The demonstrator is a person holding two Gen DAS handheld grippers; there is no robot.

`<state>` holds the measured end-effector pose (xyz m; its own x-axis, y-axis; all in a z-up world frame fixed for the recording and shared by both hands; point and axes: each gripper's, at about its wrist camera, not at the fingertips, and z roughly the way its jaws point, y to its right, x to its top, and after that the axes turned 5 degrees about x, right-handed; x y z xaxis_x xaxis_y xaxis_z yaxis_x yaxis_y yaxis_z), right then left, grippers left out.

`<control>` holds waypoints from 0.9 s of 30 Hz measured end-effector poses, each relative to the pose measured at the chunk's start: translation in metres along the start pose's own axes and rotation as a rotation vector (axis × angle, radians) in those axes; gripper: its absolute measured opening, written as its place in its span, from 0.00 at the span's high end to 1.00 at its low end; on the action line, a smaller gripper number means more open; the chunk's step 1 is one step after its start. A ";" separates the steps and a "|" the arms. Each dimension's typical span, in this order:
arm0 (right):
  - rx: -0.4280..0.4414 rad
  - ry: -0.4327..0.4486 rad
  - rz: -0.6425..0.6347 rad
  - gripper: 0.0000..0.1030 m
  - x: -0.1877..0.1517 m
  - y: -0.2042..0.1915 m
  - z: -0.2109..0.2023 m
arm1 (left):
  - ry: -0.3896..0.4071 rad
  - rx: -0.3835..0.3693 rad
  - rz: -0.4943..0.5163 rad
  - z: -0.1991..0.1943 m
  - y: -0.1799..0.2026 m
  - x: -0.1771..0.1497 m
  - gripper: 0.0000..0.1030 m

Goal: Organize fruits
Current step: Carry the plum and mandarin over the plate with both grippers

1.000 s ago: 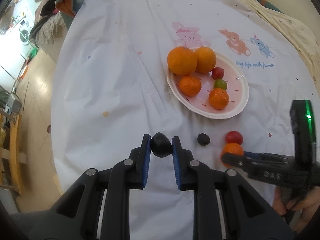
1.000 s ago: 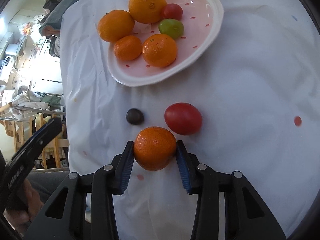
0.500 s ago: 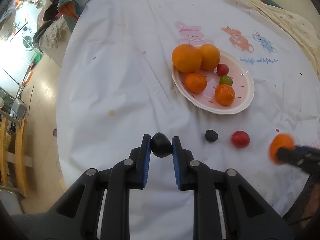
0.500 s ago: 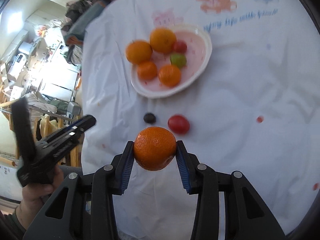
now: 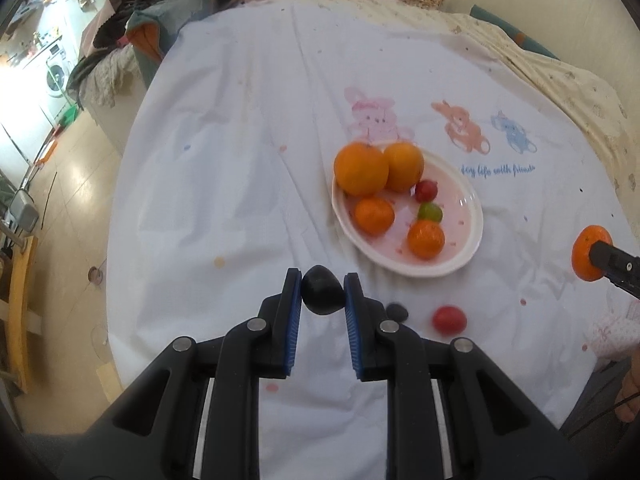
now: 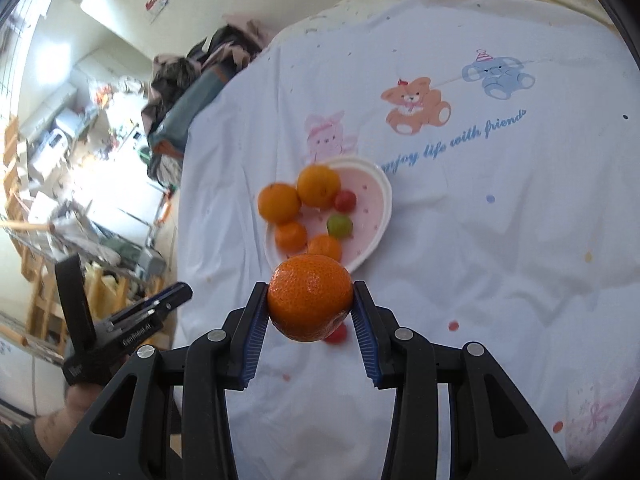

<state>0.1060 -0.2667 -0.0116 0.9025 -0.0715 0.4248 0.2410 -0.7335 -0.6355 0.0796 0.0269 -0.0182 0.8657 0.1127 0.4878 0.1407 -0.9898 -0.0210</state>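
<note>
Blue-padded left gripper (image 5: 322,294) clamps a small dark oval fruit (image 5: 322,289); just right of its fingers lie another dark fruit (image 5: 397,312) and a red cherry tomato (image 5: 449,319). Right gripper (image 6: 310,300) grips a round orange tangerine (image 6: 310,297); beyond both, an oval white-and-pink plate (image 5: 468,216) holds fruit.

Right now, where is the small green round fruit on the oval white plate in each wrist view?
Left wrist view: small green round fruit right of centre, between a red fruit and a mandarin.
Right wrist view: centre, same green fruit above the held orange mandarin.
Shared landmark: oval white plate.
</note>
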 end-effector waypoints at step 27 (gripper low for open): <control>-0.073 -0.062 0.022 0.58 0.081 0.042 0.093 | -0.051 -0.043 0.108 0.080 0.047 0.065 0.83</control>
<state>0.2224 -0.2402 -0.0639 0.9280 -0.0477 0.3694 0.1966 -0.7797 -0.5944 0.1810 -0.0051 -0.0573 0.8981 0.0086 0.4396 0.0256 -0.9991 -0.0329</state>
